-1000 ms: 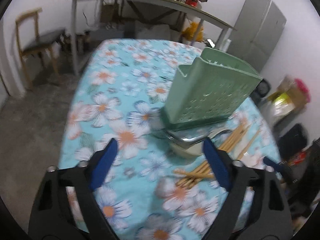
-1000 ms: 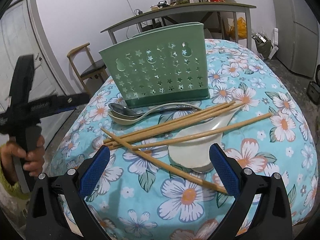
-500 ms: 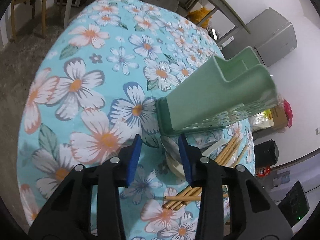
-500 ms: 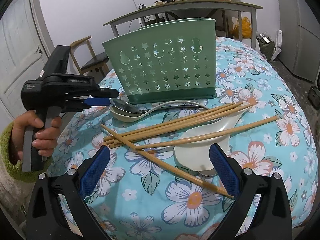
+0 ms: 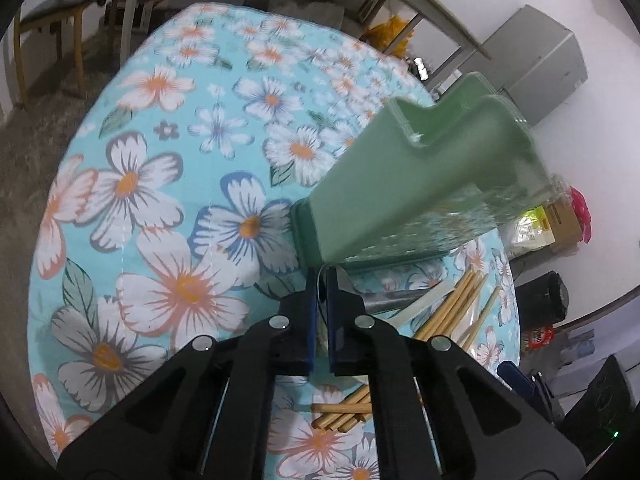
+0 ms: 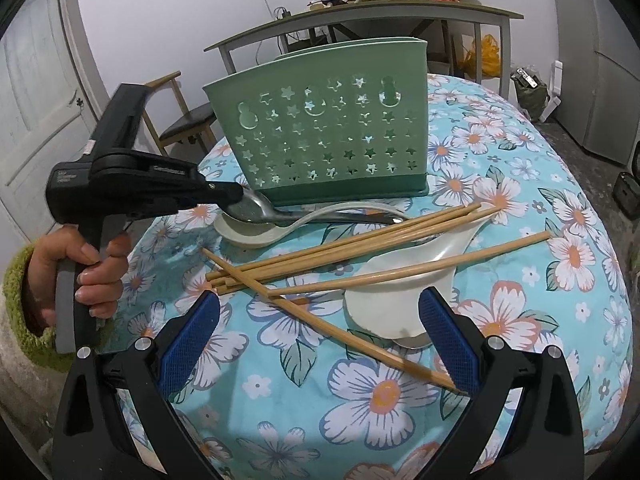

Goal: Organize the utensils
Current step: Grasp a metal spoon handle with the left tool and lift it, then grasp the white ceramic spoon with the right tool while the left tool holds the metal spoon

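A green perforated utensil holder [image 6: 328, 132] stands on the floral tablecloth; it also shows in the left wrist view [image 5: 416, 184]. In front of it lie a metal spoon [image 6: 260, 208] resting in a white ceramic spoon [image 6: 252, 232], several wooden chopsticks [image 6: 340, 248] and a second white ceramic spoon [image 6: 404, 288]. My left gripper [image 5: 321, 280] is shut on the bowl of the metal spoon at the holder's left end; it shows in the right wrist view [image 6: 236, 196]. My right gripper [image 6: 320, 332] is open and empty, just in front of the chopsticks.
The round table's edge [image 6: 616, 320] curves close on the right and front. A wooden chair [image 6: 184, 120] and a long grey table [image 6: 360, 16] with clutter stand behind. A grey cabinet [image 5: 536, 64] is at the far right.
My left gripper moved in to the holder's left end and closed from wide open onto the metal spoon's bowl. My right gripper stayed open and nearly still.
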A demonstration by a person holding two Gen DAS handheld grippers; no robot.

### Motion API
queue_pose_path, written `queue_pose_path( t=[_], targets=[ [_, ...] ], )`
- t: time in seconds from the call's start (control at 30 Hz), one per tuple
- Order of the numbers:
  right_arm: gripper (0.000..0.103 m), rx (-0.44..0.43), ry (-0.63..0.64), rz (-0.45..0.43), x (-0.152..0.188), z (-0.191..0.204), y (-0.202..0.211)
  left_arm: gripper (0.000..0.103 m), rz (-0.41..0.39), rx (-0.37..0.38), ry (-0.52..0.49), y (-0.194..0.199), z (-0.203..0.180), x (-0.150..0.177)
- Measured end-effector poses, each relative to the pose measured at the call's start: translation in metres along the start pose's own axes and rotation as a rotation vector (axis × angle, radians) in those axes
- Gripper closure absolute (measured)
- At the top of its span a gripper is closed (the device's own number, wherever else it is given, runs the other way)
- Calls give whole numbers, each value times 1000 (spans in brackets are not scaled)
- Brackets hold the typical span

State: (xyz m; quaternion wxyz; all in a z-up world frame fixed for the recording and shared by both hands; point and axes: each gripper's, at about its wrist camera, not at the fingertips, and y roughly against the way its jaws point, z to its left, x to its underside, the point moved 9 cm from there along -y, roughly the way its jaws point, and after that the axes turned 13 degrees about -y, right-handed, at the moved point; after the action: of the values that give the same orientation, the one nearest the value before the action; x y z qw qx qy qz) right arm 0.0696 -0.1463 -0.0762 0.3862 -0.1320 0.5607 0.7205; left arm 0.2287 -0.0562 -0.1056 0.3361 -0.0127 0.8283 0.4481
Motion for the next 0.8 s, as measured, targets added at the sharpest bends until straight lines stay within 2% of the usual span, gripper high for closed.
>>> queue_pose_path(
  t=[0.3, 0.47, 0.8],
  targets=[
    [6, 16, 20, -29, -4, 0, 7, 101, -163, -100, -168, 42, -30, -6],
    [6, 4, 66, -47, -8, 12, 11, 101, -239, -154, -225, 74, -36, -5],
    [6, -67, 205, -90, -30, 62, 2, 101, -362, -222, -184, 137, -7, -4]
  ],
)
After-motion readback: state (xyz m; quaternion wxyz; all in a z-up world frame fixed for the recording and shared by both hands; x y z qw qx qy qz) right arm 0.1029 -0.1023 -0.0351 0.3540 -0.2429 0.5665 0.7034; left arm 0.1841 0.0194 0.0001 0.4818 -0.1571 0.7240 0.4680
